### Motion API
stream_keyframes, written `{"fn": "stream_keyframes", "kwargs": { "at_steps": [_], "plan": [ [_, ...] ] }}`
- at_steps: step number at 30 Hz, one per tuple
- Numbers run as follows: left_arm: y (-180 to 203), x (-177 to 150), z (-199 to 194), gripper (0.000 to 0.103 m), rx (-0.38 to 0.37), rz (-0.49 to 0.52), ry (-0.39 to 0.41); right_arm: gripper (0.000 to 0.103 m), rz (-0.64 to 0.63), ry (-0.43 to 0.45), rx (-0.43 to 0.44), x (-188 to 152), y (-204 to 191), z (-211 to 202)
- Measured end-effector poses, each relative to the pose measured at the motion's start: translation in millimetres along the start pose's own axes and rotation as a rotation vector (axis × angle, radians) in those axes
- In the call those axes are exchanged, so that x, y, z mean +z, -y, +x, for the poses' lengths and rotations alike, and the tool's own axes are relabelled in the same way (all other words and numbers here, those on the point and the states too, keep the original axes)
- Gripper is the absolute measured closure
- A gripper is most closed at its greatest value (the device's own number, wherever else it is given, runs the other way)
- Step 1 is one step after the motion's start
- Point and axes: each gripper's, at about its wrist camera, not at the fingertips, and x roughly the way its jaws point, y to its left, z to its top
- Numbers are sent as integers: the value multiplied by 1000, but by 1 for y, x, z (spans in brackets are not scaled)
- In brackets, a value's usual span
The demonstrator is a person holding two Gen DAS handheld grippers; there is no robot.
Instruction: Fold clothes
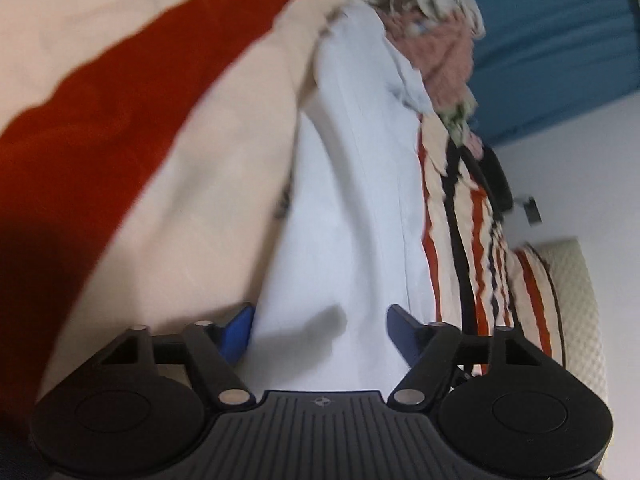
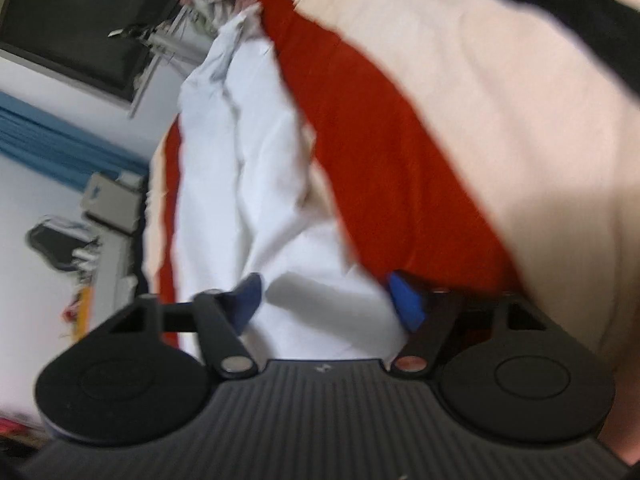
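A white garment (image 1: 352, 208) lies stretched along a cream bedspread with a broad red stripe (image 1: 100, 128). In the left wrist view my left gripper (image 1: 320, 332) has its blue fingers (image 1: 240, 330) spread wide, with the garment's near end between them. In the right wrist view the same white garment (image 2: 256, 184) runs away from my right gripper (image 2: 326, 302), whose blue fingers (image 2: 406, 300) are also spread wide around the cloth's near end. Neither gripper visibly pinches the cloth. Both views are blurred.
A heap of other clothes (image 1: 432, 28), floral and pink, lies at the garment's far end. A striped cloth (image 1: 472, 216) lies to its right. A blue curtain (image 1: 560, 40), white wall and a dark screen (image 2: 80, 20) lie beyond the bed.
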Motion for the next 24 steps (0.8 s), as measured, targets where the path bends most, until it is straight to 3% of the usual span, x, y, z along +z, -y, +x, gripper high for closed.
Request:
{"fn": "stream_keyframes", "kwargs": {
  "at_steps": [2,4,8,11,14,15,17,18,19,20,21,24],
  "plan": [
    [-1,-5,-3,55,-3,3,6,55,15,-20,30,-6,0,-1],
    [-4,-11,-5,63,-15,-9,7,56,32,-10,47,-9,0,-6],
    [-13,-12,-3,62,-18,-56,-19,56,71,27,-17,-11,1,-9],
    [-14,-17,0,55,-30,-43,-48,55,42,32,-41,-14,-4,-5],
    [-8,-21,8,56,-31,-4,-81,55,31,16,-44,-15,-2,0],
    [-5,-22,13,59,-26,9,-91,55,21,9,-41,-15,-2,1],
    [-1,-26,24,85,-6,15,-97,56,-2,-8,-32,-15,-3,4],
    [-3,-26,24,89,-6,3,-91,58,-5,-8,-30,-15,-4,3],
    [-5,-27,24,89,-6,-10,-85,63,-5,-5,-29,-15,-3,3],
    [-6,-27,21,93,-29,-15,-64,80,-5,-2,-28,-14,-3,2],
    [-6,-28,17,94,-55,-18,-40,89,-6,13,-21,-15,-4,-1],
    [-5,-32,-1,96,-150,-26,56,93,-13,79,25,-18,-6,-13]
  ]
}}
